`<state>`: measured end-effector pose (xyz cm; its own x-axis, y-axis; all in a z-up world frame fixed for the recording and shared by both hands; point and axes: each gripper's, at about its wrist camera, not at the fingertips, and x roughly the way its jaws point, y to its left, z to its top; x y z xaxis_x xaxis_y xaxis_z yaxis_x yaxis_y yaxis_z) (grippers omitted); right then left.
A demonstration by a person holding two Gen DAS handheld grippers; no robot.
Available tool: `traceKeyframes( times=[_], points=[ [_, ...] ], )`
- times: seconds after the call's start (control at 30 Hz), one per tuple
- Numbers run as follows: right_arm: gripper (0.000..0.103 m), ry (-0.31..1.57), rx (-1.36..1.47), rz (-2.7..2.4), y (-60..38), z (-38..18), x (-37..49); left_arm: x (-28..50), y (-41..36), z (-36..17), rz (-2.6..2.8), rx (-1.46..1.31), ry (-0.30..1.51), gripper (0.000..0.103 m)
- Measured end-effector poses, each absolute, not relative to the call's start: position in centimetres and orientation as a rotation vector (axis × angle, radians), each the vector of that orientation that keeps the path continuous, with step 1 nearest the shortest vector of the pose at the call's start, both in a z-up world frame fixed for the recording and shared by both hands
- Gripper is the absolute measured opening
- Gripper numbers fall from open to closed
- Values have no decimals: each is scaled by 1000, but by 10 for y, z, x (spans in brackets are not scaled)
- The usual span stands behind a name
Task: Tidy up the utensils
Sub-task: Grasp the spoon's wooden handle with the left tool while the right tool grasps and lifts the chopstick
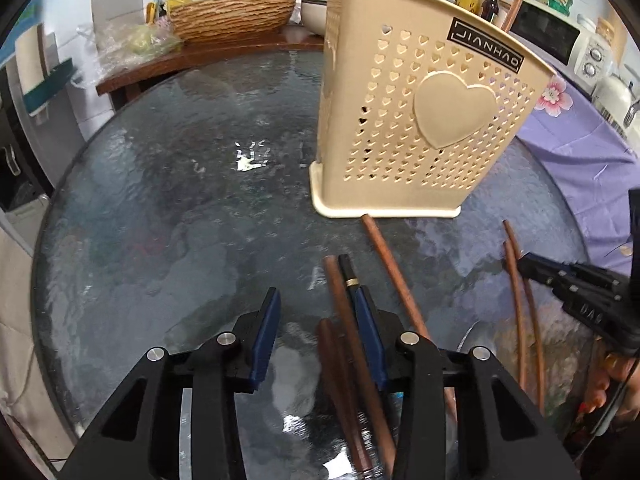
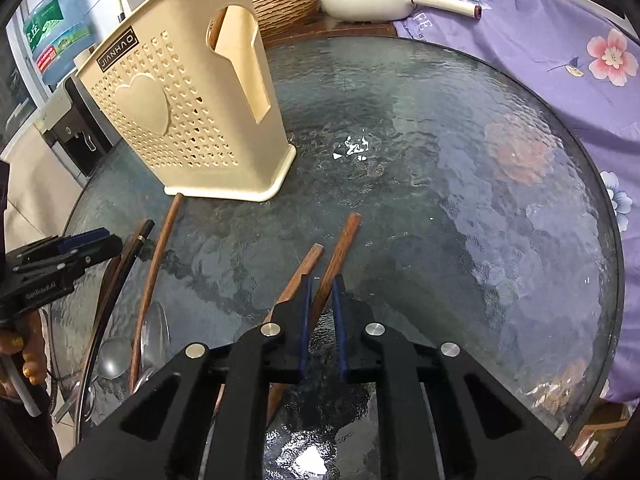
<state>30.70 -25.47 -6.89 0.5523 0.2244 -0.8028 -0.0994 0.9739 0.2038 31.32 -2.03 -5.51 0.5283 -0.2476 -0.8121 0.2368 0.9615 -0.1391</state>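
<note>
A beige perforated utensil holder (image 1: 420,120) (image 2: 192,120) stands upright on the round glass table (image 1: 160,200) (image 2: 460,128), with one brown stick (image 2: 224,20) in it. My left gripper (image 1: 318,291) is open over brown chopsticks (image 1: 336,320) and a black chopstick (image 1: 347,272), which lie close to its right pad. A long brown chopstick (image 1: 392,272) (image 2: 160,248) reaches to the holder's base. My right gripper (image 2: 322,280) (image 1: 520,266) is shut on a wooden chopstick (image 2: 344,240). A second wooden chopstick (image 2: 308,264) lies just left of it. Metal spoons (image 2: 154,332) lie at the near left.
A purple floral cloth (image 2: 540,40) (image 1: 580,140) borders the table's right side. Behind the table are a white pan (image 2: 368,0), a wicker basket (image 1: 232,16) and a microwave (image 1: 560,36). A water bottle (image 2: 56,36) stands at the far left.
</note>
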Motion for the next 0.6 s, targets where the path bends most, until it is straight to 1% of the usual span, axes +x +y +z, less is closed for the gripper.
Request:
traceKeyframes(
  times=[0.03,0.17,0.23,0.43,0.6],
  points=[
    [11,968,140,192,-255,-69,307,315,-22,-56,-299,-22,978,38],
    [11,966,142,193,-254,-69,306,319,-29,-61,-283,10,995,31],
    [11,965,142,196,-254,-69,306,319,-27,-62,-289,2,993,29],
    [11,963,133,196,-254,-70,304,319,-15,-64,-272,-18,994,29],
    [11,962,123,196,-251,-70,305,314,-25,-63,-273,29,986,28]
  ],
)
